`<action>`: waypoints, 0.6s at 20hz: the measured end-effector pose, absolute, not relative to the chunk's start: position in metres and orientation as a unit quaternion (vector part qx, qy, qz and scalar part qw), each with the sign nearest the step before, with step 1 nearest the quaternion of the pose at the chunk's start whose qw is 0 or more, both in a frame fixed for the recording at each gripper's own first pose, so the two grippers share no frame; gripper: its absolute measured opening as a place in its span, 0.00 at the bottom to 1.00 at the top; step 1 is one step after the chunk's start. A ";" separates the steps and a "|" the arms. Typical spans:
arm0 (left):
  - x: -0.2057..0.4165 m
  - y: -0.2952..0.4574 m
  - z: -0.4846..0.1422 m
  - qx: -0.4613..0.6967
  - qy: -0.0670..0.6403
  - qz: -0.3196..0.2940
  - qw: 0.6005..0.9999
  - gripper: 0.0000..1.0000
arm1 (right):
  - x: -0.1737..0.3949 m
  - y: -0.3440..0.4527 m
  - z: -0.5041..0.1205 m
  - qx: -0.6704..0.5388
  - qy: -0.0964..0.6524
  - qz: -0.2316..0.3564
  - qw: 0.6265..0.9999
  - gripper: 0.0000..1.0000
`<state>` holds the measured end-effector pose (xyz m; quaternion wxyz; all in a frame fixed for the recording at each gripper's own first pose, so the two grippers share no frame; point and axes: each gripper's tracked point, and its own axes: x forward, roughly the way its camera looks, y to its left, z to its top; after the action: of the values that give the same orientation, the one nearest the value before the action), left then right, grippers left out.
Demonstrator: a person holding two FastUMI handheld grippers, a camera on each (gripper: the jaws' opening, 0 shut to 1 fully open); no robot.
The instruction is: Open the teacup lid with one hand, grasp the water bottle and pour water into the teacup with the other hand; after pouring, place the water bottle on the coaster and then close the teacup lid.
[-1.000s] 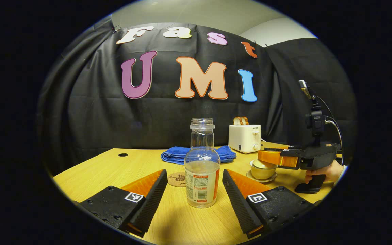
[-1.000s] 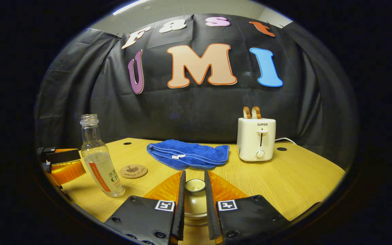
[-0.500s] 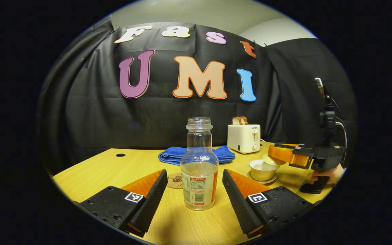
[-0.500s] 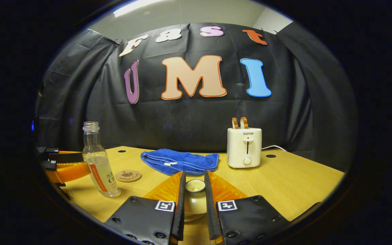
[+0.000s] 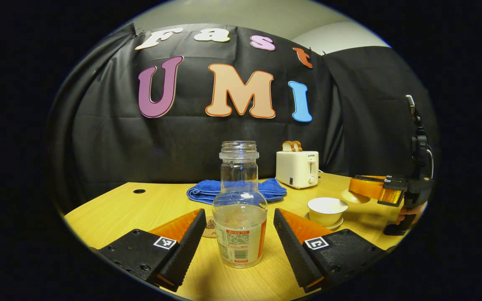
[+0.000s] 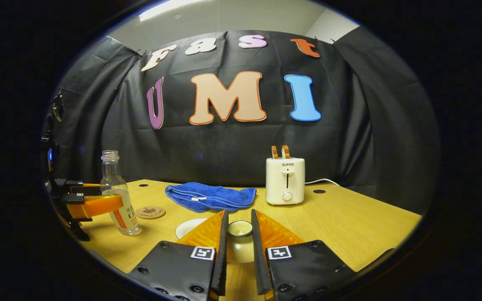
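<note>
Glass water bottle (image 5: 239, 217) stands upright, uncapped, on the wooden table (image 5: 161, 205), between the spread fingers of the left gripper (image 5: 239, 234), untouched. Right of it sits the uncovered teacup (image 5: 327, 210). Farther right, the right gripper (image 6: 239, 242) clamps the teacup lid (image 6: 239, 228) aloft.

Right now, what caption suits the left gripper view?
Open claw flanks a water bottle; beyond, an uncovered teacup.

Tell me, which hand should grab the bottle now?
The left. The left gripper is open with the bottle standing between its jaws, while the right gripper is shut on the lid.
</note>
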<state>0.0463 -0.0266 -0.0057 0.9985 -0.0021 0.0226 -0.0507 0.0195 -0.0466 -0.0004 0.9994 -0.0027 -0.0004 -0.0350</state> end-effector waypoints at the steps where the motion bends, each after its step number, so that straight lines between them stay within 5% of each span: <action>1: 0.050 -0.026 -0.008 -0.003 0.031 -0.050 0.998 0.95 | 0.018 -0.049 0.000 -0.003 0.000 -0.035 0.999 0.31; 5: 0.059 -0.026 -0.017 -0.007 0.058 -0.054 0.997 0.94 | 0.014 -0.053 0.001 -0.003 -0.001 -0.031 1.000 0.31; 12: 0.065 -0.027 -0.026 0.001 0.084 -0.051 0.995 0.74 | 0.012 -0.056 0.001 -0.003 0.000 -0.031 1.000 0.31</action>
<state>0.0653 -0.0267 -0.0261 0.9952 0.0013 0.0837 -0.0507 0.0120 -0.0562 0.0008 0.9995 -0.0028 -0.0005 -0.0311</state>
